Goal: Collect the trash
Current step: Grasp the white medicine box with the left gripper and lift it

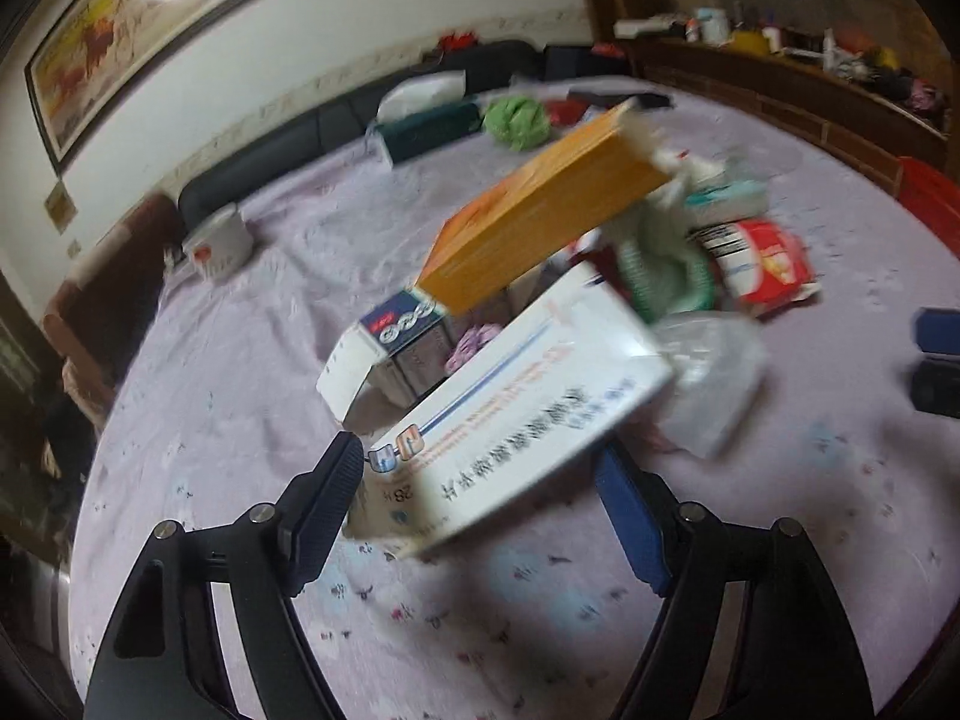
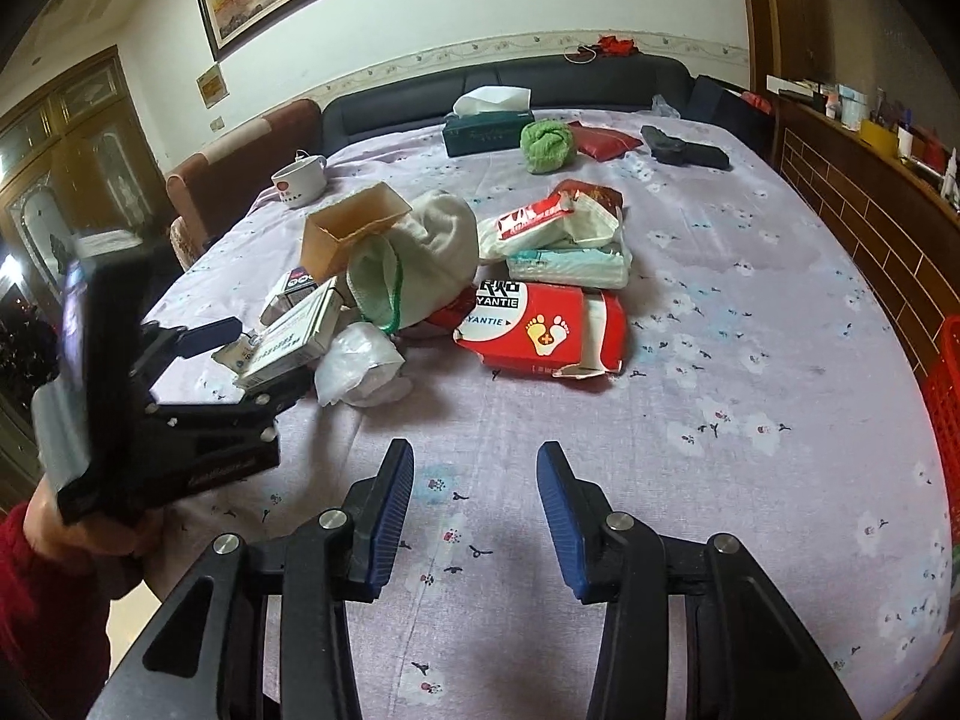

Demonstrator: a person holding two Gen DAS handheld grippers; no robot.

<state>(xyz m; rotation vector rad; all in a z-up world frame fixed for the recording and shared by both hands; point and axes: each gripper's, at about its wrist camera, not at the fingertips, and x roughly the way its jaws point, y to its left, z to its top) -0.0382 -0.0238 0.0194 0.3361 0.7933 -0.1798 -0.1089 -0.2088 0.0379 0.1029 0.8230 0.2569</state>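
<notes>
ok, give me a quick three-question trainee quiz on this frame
1. True or false: the right gripper holds an item.
2. What sits between the fingers of the left gripper? A) white box B) green cloth C) mug
3. Fill in: the packet with the footprint logo is ___.
Key: 1 false; 2 A; 3 red.

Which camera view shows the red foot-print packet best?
The right wrist view: the red packet lies sharp and whole, its footprint picture and torn end visible. In the left wrist view it is blurred, seen from its end, and partly hidden by other trash.
</notes>
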